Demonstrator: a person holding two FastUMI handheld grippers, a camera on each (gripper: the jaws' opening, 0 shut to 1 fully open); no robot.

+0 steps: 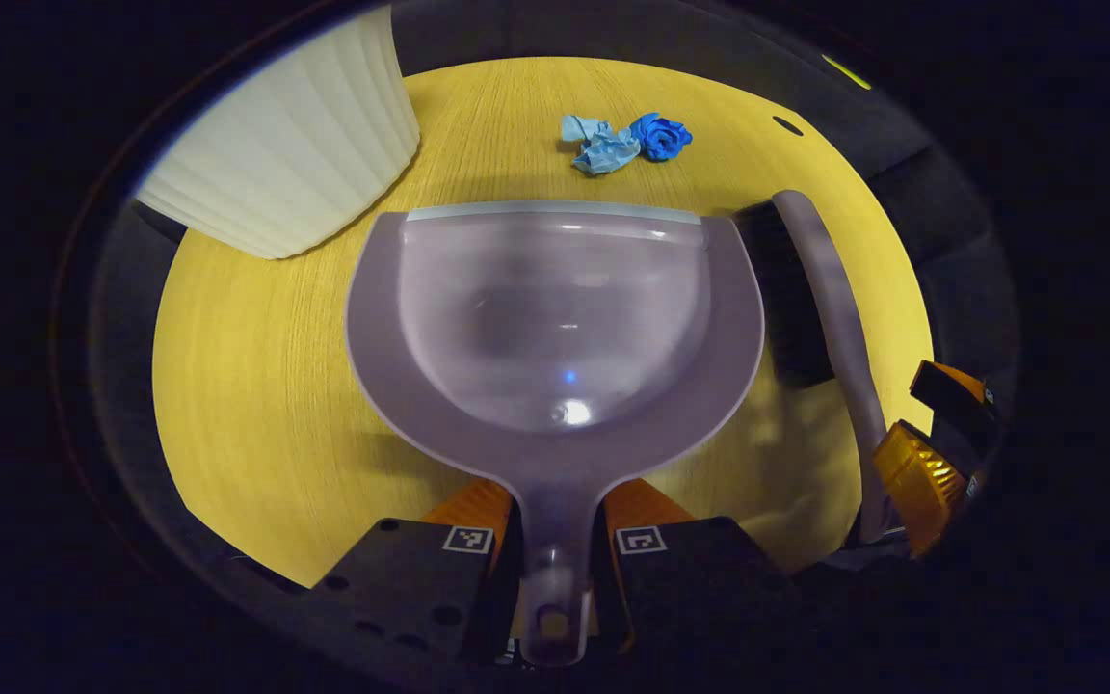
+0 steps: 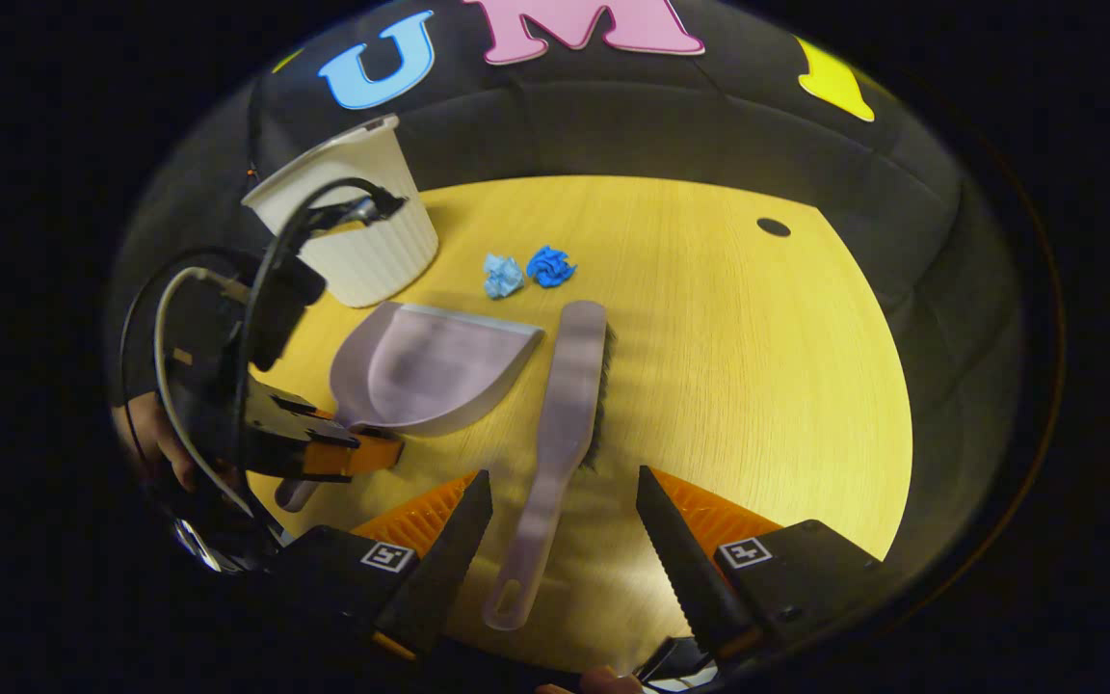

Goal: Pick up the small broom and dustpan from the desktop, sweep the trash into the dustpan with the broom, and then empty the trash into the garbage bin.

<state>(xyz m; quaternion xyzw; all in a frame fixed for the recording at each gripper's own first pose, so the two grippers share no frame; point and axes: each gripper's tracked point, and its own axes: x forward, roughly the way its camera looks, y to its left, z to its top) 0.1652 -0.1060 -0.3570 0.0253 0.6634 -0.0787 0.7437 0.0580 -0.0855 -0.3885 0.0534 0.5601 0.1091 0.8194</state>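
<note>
Your right hand-held gripper, fingers spread, straddles the broom handle, which runs toward 12 o'clock on the tabletop, while your left hand-held gripper pinches the dustpan handle.

The desk is yellow wood with fine straight grain. The dustpan and the broom are pale lilac, the broom's bristles black. The bin is white with ribs; one paper wad is light blue, the other wad deep blue.
</note>
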